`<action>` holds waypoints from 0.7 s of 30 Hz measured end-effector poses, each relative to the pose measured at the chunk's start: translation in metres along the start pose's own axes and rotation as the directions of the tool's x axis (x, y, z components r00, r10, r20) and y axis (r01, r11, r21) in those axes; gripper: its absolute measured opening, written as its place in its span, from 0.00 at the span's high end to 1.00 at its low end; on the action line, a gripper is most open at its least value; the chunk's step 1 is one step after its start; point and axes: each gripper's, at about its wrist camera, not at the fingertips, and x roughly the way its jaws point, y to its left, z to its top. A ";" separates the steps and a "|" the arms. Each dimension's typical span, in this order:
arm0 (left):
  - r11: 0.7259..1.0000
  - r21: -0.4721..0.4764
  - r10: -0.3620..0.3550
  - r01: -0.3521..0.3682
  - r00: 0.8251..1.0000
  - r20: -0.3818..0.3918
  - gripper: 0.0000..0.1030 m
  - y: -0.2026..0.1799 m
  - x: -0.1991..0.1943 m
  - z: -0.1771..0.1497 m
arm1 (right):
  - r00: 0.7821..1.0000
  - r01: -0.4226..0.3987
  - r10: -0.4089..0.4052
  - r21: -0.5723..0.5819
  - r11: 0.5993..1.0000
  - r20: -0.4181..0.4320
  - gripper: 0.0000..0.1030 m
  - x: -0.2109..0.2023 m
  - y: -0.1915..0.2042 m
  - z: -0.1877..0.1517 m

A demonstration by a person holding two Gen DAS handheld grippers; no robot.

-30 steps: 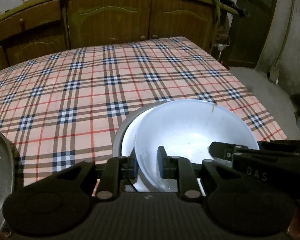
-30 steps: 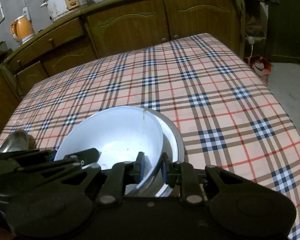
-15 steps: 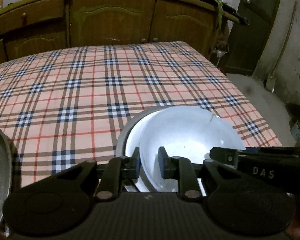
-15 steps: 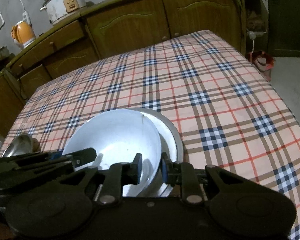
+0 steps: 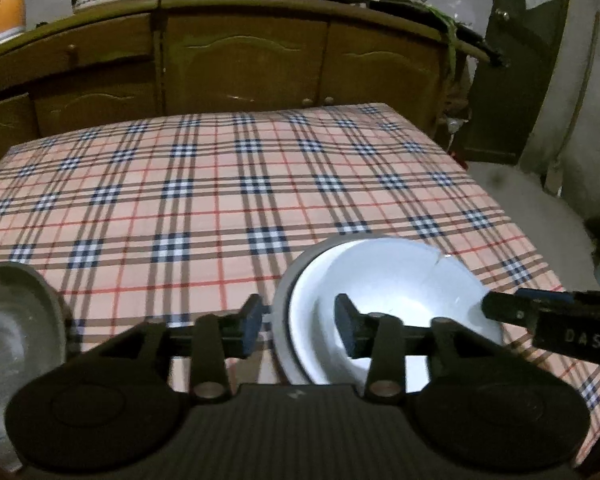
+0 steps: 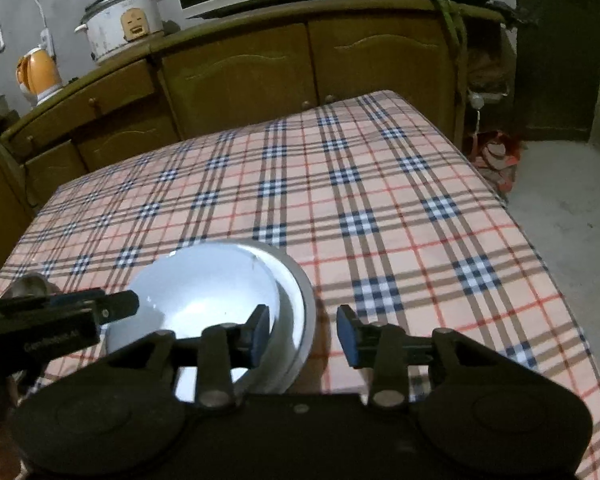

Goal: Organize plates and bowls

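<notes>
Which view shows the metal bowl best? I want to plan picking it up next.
The left wrist view: the metal bowl fills the lower left corner, its inside visible though cut by the frame. In the right wrist view only its rim peeks above the other tool.

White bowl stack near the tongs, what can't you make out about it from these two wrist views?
- Near side of the white bowl and the gray-rimmed dish under it: hidden by the tong bodies, both views.
- How many pieces are nested: unclear; only rims show.
- Dark line on the bowl's rim: too small to tell crack from smear.
- Metal dish: cut off by the left view's edge, and a blurred sliver behind the other tongs in the right view.
</notes>
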 end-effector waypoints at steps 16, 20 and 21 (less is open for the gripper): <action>1.000 -0.015 -0.002 0.002 1.000 -0.024 0.29 0.008 -0.001 -0.001 | 0.997 -0.044 0.040 0.070 0.997 0.063 0.40 0.004 -0.010 -0.004; 1.000 -0.017 -0.014 0.013 0.999 -0.038 0.25 0.005 0.004 -0.003 | 0.994 -0.091 0.085 0.101 0.991 0.063 0.40 0.001 -0.018 0.001; 1.000 -0.014 -0.012 0.011 0.999 -0.041 0.24 0.004 0.006 -0.003 | 0.994 -0.099 0.094 0.097 0.990 0.059 0.40 0.001 -0.017 0.000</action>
